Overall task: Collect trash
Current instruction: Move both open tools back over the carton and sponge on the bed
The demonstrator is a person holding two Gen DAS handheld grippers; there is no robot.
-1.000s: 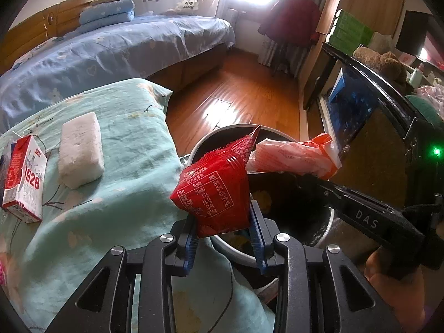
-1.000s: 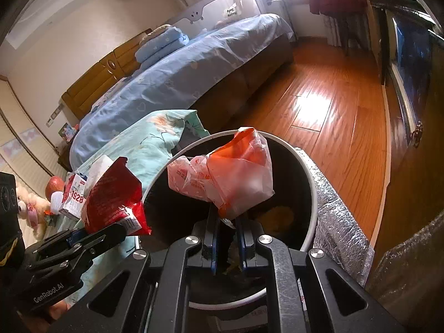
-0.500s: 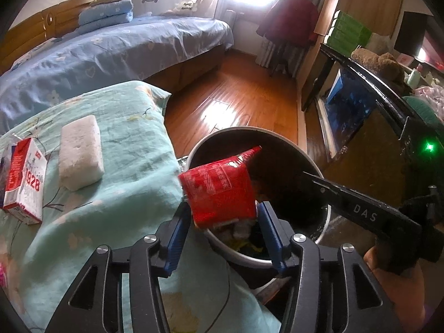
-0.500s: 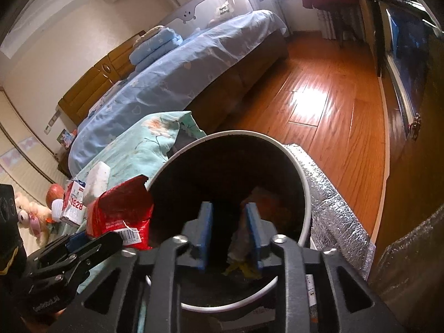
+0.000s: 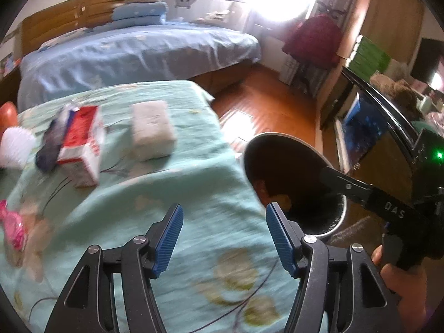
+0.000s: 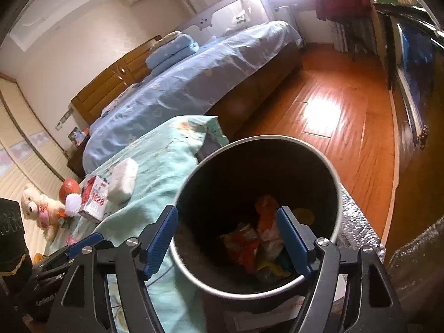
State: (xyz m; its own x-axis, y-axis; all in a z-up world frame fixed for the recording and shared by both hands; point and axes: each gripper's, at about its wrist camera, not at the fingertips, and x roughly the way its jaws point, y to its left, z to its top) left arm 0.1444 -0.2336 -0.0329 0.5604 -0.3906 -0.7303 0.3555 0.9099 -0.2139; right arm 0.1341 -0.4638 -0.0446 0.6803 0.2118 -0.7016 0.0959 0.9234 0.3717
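Taking the red-and-white milk carton [image 5: 82, 149] as the landmark and reading the left wrist view from left to right: a pink wrapper [image 5: 12, 229] lies well to the carton's left and nearer the camera, at the edge of the teal flowered cloth [image 5: 172, 194] that covers the desk; a dark blurred item, too smeared to name, lies against the carton's left side; the carton itself lies on its side; a white wrapped pack [image 5: 152, 127] lies just to the carton's right, apart from it. The left tool [image 5: 224, 238] hangs over bare cloth nearer the camera and to the right of the carton, its blue pads [image 5: 168, 238] spread wide with nothing between them. The carton looks light and probably empty, with stiff flat faces that would crush under a hard squeeze, so a hold across its two broad faces near the middle seems best. The pack looks soft and would yield, so it wants a grip across its narrow width. The pink wrapper is likely thin and slippery, best pinched at a crumpled end. Farther right of the carton stands the round trash bin [image 6: 330, 172], off the edge of the cloth, with crumpled orange and red wrappers [image 6: 258, 238] at its bottom. The right tool [image 6: 226, 238] hovers above the bin's mouth, its jaws wide apart and empty.
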